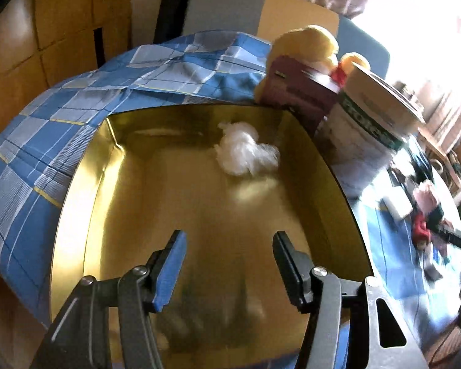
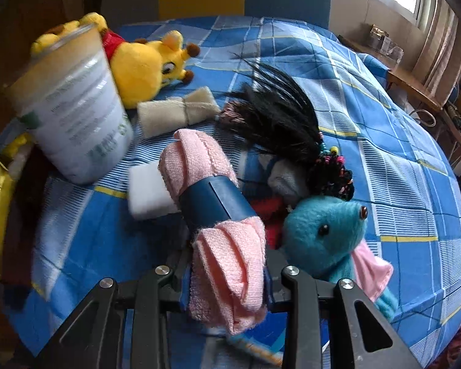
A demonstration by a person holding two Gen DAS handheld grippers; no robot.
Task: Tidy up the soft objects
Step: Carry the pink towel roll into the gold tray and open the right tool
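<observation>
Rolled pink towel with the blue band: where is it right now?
In the right wrist view, the rolled pink towel is clamped in the right gripper, left of the teal plush fish.

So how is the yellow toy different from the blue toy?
The yellow toy lies on its side far back by the white tub; the blue toy sits close, beside the pink towel. The yellow toy has a red collar; the blue toy has pink fins. Both are plush on the checked cloth.

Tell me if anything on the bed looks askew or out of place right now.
The white tub leans tilted on the checked blanket beside the gold tin. The yellow plush lies toppled behind it. Otherwise, just an unsorted heap.
</observation>
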